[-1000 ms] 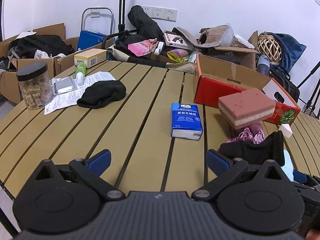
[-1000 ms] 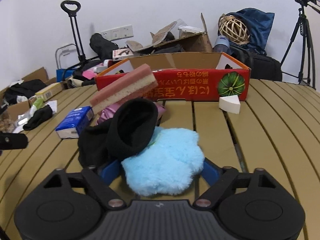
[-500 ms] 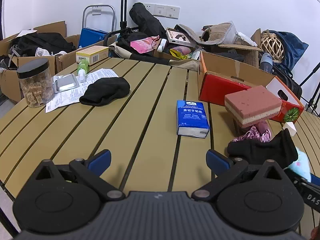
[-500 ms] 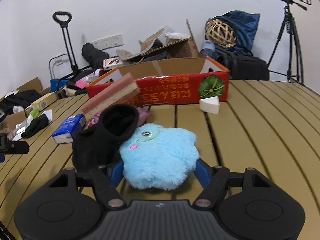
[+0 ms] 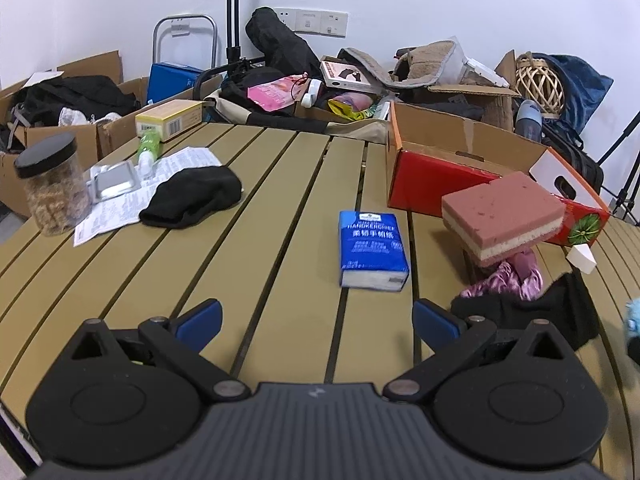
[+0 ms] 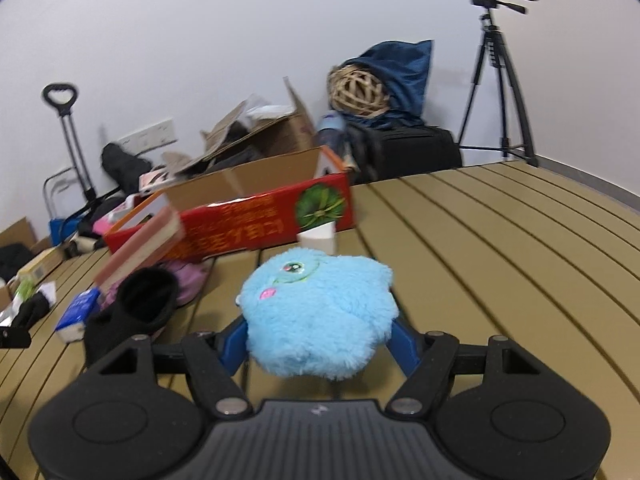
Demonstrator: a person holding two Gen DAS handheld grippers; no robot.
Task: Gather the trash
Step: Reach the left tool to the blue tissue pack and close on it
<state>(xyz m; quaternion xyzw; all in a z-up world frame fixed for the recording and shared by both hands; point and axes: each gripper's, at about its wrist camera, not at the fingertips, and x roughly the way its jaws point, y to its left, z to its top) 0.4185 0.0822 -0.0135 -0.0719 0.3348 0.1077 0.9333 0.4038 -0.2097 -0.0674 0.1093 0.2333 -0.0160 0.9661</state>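
My right gripper is shut on a fluffy light-blue plush toy and holds it just above the slatted wooden table. The toy's edge also shows at the far right of the left wrist view. A red cardboard box with an open top stands behind it. My left gripper is open over the table with nothing between its fingers. Ahead of it lies a blue tissue pack.
A pink sponge block leans on purple fabric beside a black cloth and a white wedge. At the left are a black sock, a printed sheet and a jar. Clutter-filled boxes ring the table.
The right gripper closed on the blue plush toy, raised it off the table and swung right, away from the black cloth. The left gripper barely shifted.
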